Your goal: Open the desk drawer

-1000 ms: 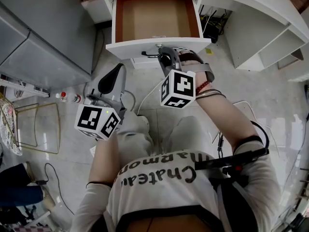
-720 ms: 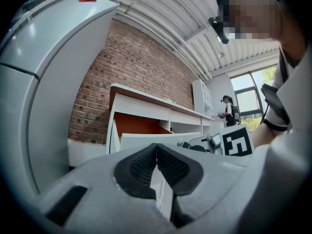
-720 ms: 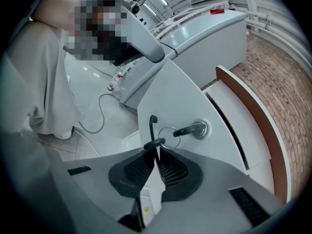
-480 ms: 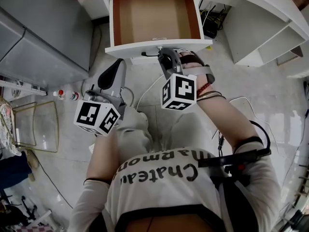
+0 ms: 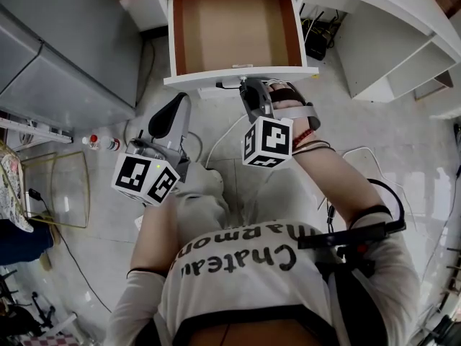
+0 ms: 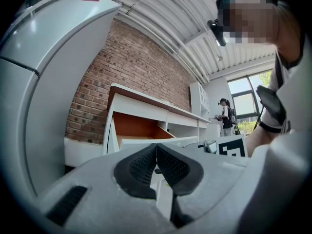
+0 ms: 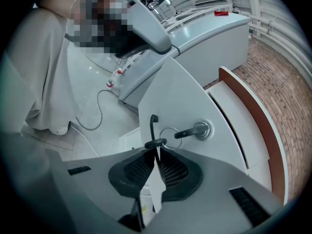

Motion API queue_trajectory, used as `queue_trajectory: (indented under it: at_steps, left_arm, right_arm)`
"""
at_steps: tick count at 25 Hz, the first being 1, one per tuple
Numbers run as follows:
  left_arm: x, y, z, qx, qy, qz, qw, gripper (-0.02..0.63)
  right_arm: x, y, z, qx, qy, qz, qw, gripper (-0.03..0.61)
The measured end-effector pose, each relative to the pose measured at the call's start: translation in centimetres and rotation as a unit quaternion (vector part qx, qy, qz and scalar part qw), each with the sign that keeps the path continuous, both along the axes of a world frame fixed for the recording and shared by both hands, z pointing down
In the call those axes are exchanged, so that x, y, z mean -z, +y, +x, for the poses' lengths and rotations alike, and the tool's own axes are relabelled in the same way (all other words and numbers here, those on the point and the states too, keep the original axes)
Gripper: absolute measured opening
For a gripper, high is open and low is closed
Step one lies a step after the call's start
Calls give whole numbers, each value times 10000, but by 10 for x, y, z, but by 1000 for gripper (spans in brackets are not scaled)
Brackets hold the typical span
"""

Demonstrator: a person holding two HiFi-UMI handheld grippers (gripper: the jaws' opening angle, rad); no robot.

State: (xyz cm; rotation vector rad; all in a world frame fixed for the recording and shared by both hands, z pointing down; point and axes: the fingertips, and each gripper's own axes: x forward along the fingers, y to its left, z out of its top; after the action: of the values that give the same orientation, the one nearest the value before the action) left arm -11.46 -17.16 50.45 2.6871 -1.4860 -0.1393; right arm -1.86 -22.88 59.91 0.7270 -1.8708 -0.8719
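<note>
The white desk drawer (image 5: 232, 26) stands pulled out, its brown bottom bare. In its white front panel (image 7: 180, 101) sits a lock with a key (image 7: 194, 130), a ring and a second black-headed key (image 7: 154, 136) hanging from it. My right gripper (image 5: 247, 86) is at the front panel's middle, shut on the hanging key's black head (image 7: 155, 143). My left gripper (image 5: 170, 115) hangs lower left of the drawer, away from it, shut with nothing between its jaws (image 6: 156, 152). The drawer (image 6: 139, 130) also shows ahead in the left gripper view.
A grey cabinet (image 5: 57, 56) stands at the left, white desk shelves (image 5: 403, 49) at the right. Cables (image 5: 216, 144) and small bottles (image 5: 101, 143) lie on the tiled floor. A brick wall (image 6: 131, 62) is behind the desk; a person (image 6: 225, 115) stands far off.
The head view has shifted slightly. The drawer stays out, the right gripper stays shut on the key, and the left gripper keeps its place.
</note>
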Motion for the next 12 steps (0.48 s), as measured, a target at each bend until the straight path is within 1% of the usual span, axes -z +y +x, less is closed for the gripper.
queue_trajectory:
  at_steps: [2,7,12]
  left_arm:
    - [-1,-2,-2,-5,39,-10,10000,15]
    - [-6,-6,-5,-49,-59,-14,10000,16]
    - [-8,-6,-7,-23,-54,-39,10000,16]
  right_arm:
    - [-2,0,-1,13,-4,47,10000,32]
    - [-8,0,-2,86,22,304,9995,32]
    - [-10,-1,-2,110,1,399,9991,32]
